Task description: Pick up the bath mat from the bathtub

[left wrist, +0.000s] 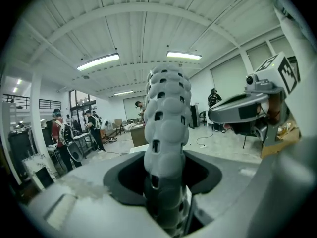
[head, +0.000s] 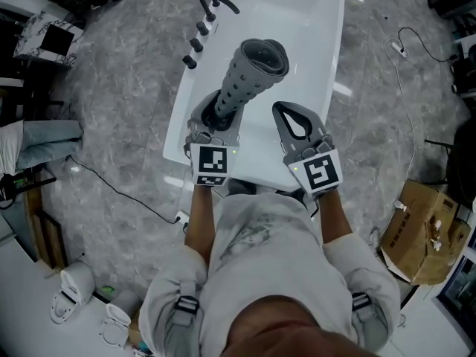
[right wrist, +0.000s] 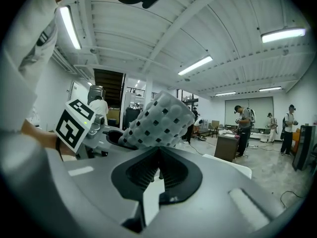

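Note:
A grey bath mat [head: 253, 69] with rows of holes is rolled into a tube and held up over the white bathtub [head: 329, 28]. My left gripper [head: 217, 116] is shut on the roll's lower end. In the left gripper view the bath mat [left wrist: 166, 128] rises upright from between the jaws of the left gripper [left wrist: 166, 175]. My right gripper [head: 291, 111] hovers just right of the roll, shut, with nothing in it. In the right gripper view, the ribbed pads of the right gripper [right wrist: 158, 155] meet, and the bath mat [right wrist: 158, 119] is off to the left, beyond them.
A dark faucet [head: 216, 2] and knobs [head: 196, 39] sit on the tub's left rim. Cables run across the grey marbled floor [head: 126, 88]. A cardboard box [head: 424, 229] stands at the right. Several people and desks fill the room beyond.

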Demonstrator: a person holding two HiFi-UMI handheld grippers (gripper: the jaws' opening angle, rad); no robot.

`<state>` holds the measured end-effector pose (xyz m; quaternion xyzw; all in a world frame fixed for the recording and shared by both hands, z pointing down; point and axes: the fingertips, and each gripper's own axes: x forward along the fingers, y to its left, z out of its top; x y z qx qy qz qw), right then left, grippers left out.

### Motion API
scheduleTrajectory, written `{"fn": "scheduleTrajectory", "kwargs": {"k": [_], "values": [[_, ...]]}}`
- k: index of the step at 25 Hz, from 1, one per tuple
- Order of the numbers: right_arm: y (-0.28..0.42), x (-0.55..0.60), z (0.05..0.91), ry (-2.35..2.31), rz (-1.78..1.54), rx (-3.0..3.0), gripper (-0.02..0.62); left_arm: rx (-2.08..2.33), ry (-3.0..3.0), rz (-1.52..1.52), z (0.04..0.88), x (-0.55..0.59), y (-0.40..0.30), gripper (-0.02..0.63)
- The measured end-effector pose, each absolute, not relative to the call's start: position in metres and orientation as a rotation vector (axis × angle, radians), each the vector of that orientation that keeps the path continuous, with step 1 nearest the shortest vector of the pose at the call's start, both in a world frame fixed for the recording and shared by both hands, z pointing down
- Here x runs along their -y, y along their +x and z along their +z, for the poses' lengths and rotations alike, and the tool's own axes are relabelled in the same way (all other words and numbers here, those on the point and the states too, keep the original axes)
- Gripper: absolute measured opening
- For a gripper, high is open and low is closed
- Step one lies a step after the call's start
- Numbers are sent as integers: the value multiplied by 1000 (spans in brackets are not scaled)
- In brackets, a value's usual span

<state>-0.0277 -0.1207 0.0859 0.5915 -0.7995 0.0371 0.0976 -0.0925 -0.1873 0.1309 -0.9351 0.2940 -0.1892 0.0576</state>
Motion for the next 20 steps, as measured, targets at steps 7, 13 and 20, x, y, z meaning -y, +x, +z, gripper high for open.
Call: {"fn": "scheduleTrajectory", "kwargs": {"k": [7, 13, 20], "values": [[-40, 119, 76, 1735, 106, 2382, 2, -900, -2864, -519, 110, 176, -111, 207], [-41, 111, 72, 1742, 118, 2382, 2, -891, -2908, -506, 105, 159, -117, 207], [-46, 98, 69, 1730, 118, 2390, 2, -897, -2930, -486, 96, 142, -129, 207]]}}
